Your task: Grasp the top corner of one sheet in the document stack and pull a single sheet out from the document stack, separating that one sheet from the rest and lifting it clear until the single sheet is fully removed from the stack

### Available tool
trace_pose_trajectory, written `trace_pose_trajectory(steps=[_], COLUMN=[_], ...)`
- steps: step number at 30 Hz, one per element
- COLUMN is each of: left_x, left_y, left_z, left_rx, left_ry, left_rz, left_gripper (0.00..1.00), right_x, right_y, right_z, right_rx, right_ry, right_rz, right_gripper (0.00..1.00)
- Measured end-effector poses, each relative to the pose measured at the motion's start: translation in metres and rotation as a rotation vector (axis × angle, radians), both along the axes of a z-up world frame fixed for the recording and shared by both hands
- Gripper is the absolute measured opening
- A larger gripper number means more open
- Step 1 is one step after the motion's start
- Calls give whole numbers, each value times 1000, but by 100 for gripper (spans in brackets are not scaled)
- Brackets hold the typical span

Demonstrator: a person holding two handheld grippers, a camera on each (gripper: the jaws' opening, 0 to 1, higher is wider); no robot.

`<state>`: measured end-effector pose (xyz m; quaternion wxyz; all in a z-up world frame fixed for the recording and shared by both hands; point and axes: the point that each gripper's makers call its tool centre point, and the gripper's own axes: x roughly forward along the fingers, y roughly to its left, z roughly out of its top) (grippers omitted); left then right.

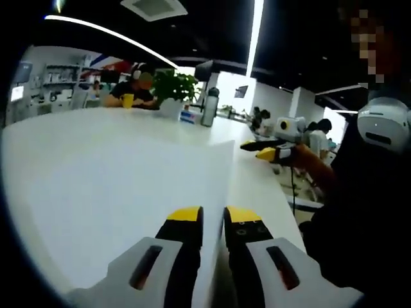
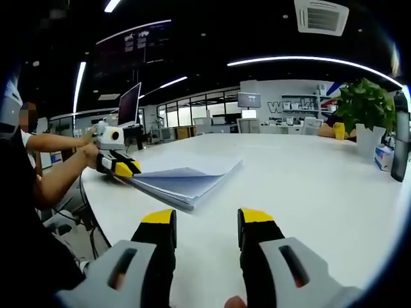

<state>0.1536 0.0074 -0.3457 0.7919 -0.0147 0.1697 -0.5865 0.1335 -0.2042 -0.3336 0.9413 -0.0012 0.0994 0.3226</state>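
Left gripper (image 2: pixel 122 168) clamped on top sheet's (image 2: pixel 176 174) corner, peeling it off the stack (image 2: pixel 186 191); right gripper (image 2: pixel 207 221) open, idle. Next: lift clear.

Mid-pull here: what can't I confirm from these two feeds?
- Left gripper view: whether the left tool is pinching one sheet or several. The sheet covers everything beneath it.
- Right gripper view: the pinch point at the corner of the document stack. It is too small, and the left tool's body hides it.
- Right gripper view: how many sheets have fanned up. Their edges blur together.
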Motion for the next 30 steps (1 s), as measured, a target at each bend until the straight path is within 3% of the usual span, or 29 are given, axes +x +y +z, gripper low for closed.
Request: trace_pose_trajectory(steps=[12, 20, 30], left_x=[-1, 0, 1], left_y=[0, 0, 1], left_z=[3, 5, 5], left_rx=[1, -11, -13], left_ry=[-34, -28, -21], left_rz=[-1, -4, -13], left_gripper=[14, 13, 10], right_x=[1, 5, 4], right_y=[12, 16, 19], right_z=[13, 20, 18], right_rx=[8, -6, -10], right_ry=[-28, -58, -53], right_rz=[26, 23, 33], right_gripper=[38, 38, 37])
